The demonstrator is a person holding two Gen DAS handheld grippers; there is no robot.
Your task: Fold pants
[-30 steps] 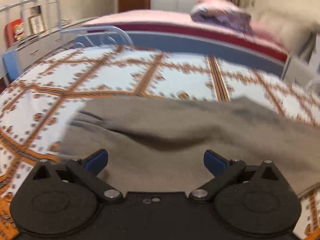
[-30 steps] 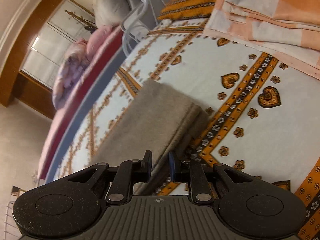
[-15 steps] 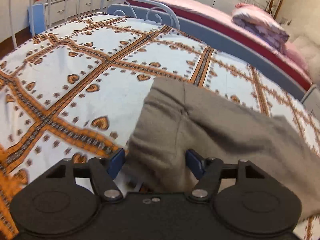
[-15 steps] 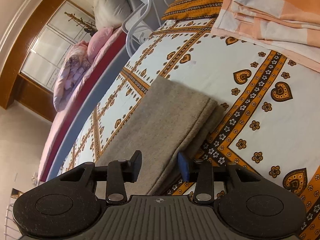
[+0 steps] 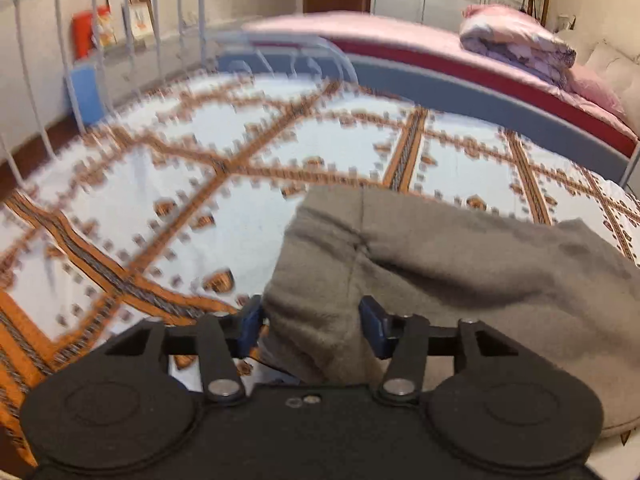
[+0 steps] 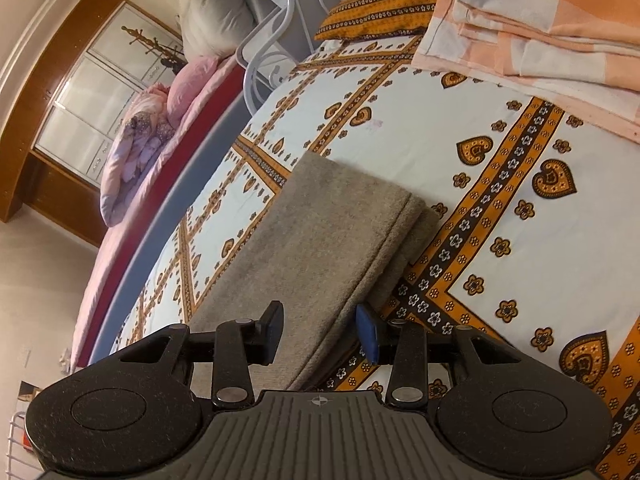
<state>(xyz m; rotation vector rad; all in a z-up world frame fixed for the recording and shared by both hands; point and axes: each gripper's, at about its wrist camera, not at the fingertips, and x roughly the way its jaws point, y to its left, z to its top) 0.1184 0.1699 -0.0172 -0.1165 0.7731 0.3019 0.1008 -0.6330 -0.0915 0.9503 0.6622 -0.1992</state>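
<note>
Pants [image 6: 320, 240] lie folded on the near bed [image 6: 500, 152]. A folded blanket [image 6: 540, 28] sits on that bed beyond them, a pillow [image 6: 380, 12] just left of it. Second bed [image 5: 400, 36] stands behind, bundled quilt [image 5: 516, 48] on top.
</note>
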